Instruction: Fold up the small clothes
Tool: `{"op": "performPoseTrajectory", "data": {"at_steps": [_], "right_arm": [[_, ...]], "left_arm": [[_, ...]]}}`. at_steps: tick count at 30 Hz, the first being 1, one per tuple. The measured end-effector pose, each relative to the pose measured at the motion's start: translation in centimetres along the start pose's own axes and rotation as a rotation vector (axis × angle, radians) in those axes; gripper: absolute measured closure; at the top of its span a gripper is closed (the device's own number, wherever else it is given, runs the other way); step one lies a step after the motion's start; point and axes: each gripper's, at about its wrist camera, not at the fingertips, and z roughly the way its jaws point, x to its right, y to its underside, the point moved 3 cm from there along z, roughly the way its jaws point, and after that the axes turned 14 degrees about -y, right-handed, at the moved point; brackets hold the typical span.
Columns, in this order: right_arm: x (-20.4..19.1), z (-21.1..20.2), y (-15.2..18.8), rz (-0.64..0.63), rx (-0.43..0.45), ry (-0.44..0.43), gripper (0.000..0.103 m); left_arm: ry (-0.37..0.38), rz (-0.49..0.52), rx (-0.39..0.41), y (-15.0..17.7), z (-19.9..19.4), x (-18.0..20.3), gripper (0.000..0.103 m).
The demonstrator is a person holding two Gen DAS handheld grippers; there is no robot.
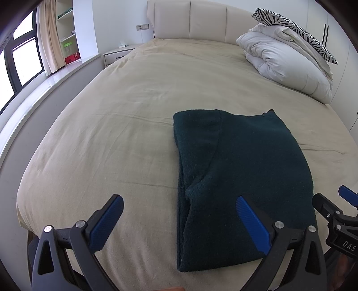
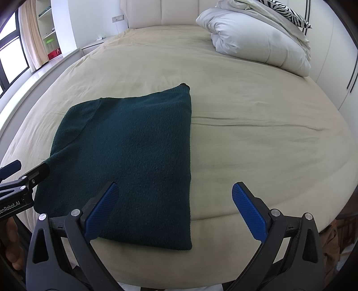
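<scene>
The bed [image 1: 125,107] is covered by a beige sheet, a soft woven cloth marked by shallow creases and a long wrinkle to the right of the garment. At its head a padded, panelled headboard [image 1: 201,20] is seen, and in the far right corner a white quilted duvet [image 1: 288,65] is piled in puffy folds under a zebra-striped pillow [image 1: 297,31].

The dark green sweater [image 2: 134,156] is laid near the foot of the bed, roughly in the middle between the two tools. It is a thick, ribbed knit with a slightly fuzzy nap. It is judged to be already folded lengthwise: a long, narrow rectangle is formed, its edges are doubled, and a sleeve with a ribbed cuff is laid down its left side. What seems left is a crosswise fold, perhaps two, to bring it down to a compact packet; the task is taken to be past its midpoint.

The left tongs [image 1: 179,221] are spread wide and empty, held over the near left edge of the sweater. The right tongs [image 2: 175,209] are likewise spread and empty, over the near right edge. Both carry blue, finely ribbed pads on black arms.
</scene>
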Motion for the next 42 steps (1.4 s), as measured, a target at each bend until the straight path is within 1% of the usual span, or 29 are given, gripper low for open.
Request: {"op": "performPoseTrajectory", "data": {"at_steps": [42], "right_arm": [[-0.26,0.19,0.22,0.004,-0.003,-0.002,0.0]], "left_arm": [[0.0,0.0,-0.004,0.21,-0.01,-0.02,0.0]]}}
